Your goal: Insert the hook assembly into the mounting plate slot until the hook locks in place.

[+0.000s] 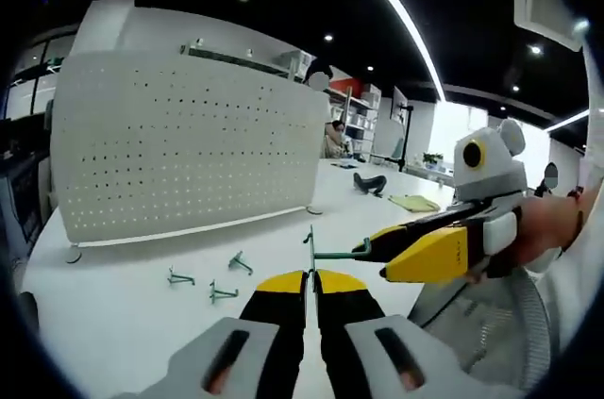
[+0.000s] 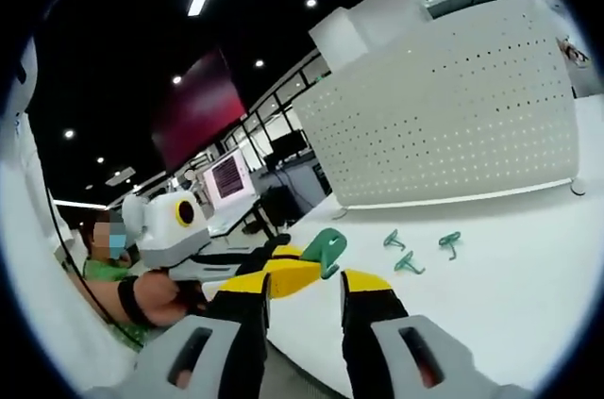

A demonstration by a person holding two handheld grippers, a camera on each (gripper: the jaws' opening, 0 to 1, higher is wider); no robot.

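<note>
Losing the hook is the big risk here. The left tongs [image 1: 310,278] are pinched shut on the thin base of the green hook [image 1: 326,250], while the right tongs [image 1: 377,256] come in from the side at its far end, so any twist could lever it loose (that wire looks slippery). In their own view the right tongs [image 2: 307,288] stand open, with the hook [image 2: 327,250] just ahead. The pegboard [image 1: 179,144] stands well apart across the table [image 1: 123,314], with spare hooks [image 1: 212,281] between.
</note>
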